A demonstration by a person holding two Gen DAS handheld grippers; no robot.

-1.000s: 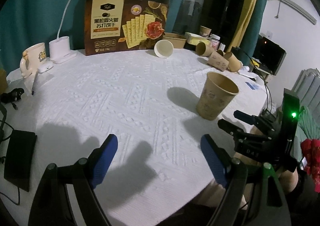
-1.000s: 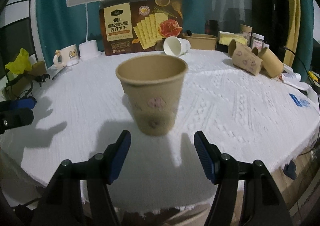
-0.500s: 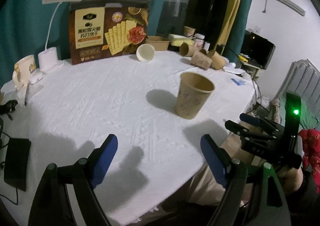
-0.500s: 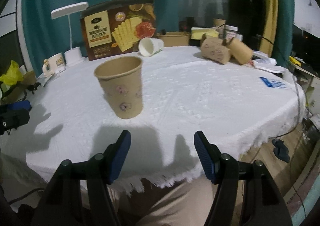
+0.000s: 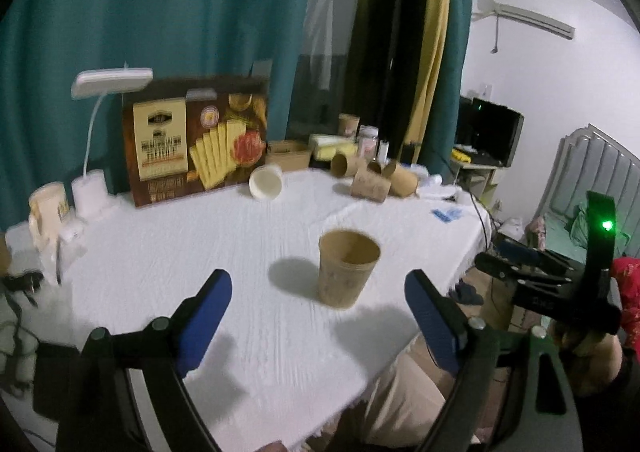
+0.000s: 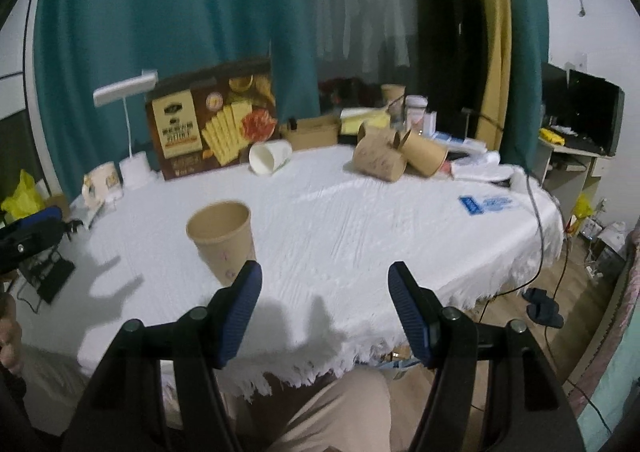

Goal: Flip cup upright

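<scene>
Far left: cream mug (image 5: 47,208) with a printed figure, at the worktop's left edge, just beside the white base of a desk lamp (image 5: 107,100) whose flat head is raised on a curved neck.

Far centre-left: cracker box (image 5: 196,140), brown with a cream label panel and pictured crackers, standing upright against the teal curtain (image 5: 152,12).

Far centre: white paper cup (image 5: 266,182) on its side, mouth towards the camera, just right of the box.

Centre: brown paper cup (image 5: 347,269), the task's thing. Kraft-coloured, tapered, rolled rim, faint pink printed motifs on the wall. Stands upright, mouth up, inside dark, on the white textured cloth of the worktop (image 5: 168,252), near its near edge, apart from both tools. Shadow falls to its left.

Far right: group of brown paper cups (image 6: 394,156) lying on their sides, touching one another.

Near left: left hand-held gripper (image 5: 318,310), blue-padded fingers spread wide, nothing between them; the cup sits beyond the gap.

Near right: right hand-held gripper (image 6: 325,306), fingers likewise wide apart and holding nothing; in its own view the cup stands just beyond its left finger.

Views slightly blurred.
</scene>
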